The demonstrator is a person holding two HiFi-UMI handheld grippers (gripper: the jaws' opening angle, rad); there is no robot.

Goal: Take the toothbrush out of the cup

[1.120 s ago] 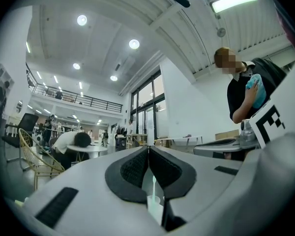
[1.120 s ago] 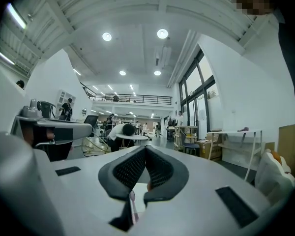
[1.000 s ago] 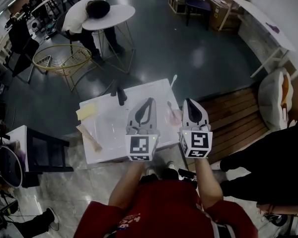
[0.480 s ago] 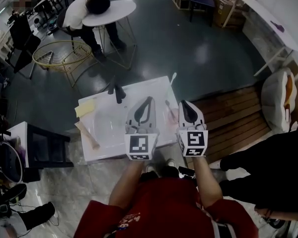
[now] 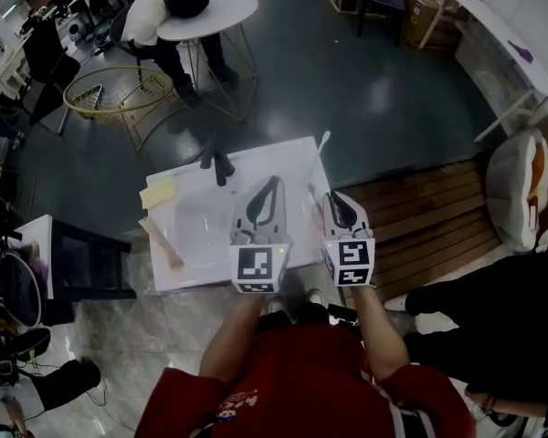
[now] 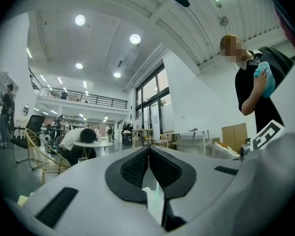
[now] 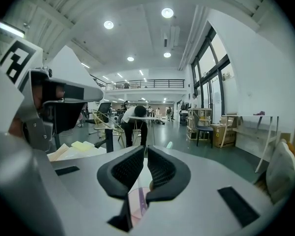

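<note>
A pale pink cup (image 5: 316, 212) stands on the white table (image 5: 201, 263), close by the left side of my right gripper (image 5: 334, 199). A thin toothbrush handle (image 5: 311, 193) sticks up out of it. In the right gripper view the cup (image 7: 137, 201) shows just under the jaws, which stand together with nothing between them. My left gripper (image 5: 270, 184) hovers over the middle of the table, jaws together and empty. Under them in the left gripper view lies a pale thing with a green streak (image 6: 156, 194); I cannot tell what it is.
A black tool (image 5: 218, 165) lies at the table's far edge, with a yellow pad (image 5: 158, 192) and a wooden stick (image 5: 165, 250) on the left side. A white spoon-like thing (image 5: 322, 141) pokes past the far right corner. A person's dark legs (image 5: 479, 304) stand at the right.
My right gripper has shifted a little left and nearer to me, so it now covers more of the cup. The left gripper has barely moved.
</note>
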